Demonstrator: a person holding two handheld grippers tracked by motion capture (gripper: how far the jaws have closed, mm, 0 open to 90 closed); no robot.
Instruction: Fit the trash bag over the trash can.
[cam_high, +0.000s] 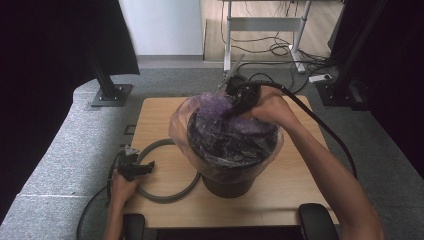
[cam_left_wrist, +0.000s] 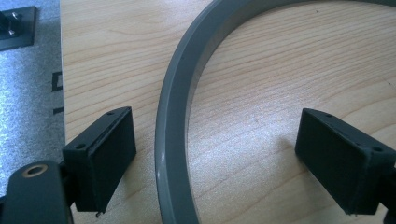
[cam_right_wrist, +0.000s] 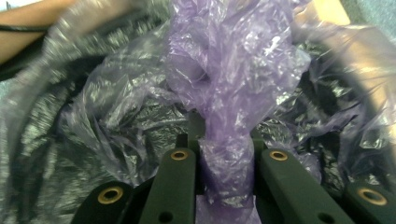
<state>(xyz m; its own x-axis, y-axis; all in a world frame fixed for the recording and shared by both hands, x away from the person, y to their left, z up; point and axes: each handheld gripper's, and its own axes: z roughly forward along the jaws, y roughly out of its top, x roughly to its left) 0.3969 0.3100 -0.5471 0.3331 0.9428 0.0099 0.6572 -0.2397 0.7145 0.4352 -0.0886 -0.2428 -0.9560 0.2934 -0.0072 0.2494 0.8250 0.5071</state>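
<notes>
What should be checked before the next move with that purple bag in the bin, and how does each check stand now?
1. Right gripper has a firm hold on the purple bag: ok, its fingers are clamped on a bunched neck of plastic.
2. Bag lies inside the dark bin: ok, though crumpled rather than spread.
3. Bag edge folded over the bin's rim all round: cannot tell; the far side is hidden by the hand.
4. Grey ring lies flat on the table, ready to pick up: ok.
5. Left gripper is open and straddles the ring: ok, the fingers do not press it.
</notes>
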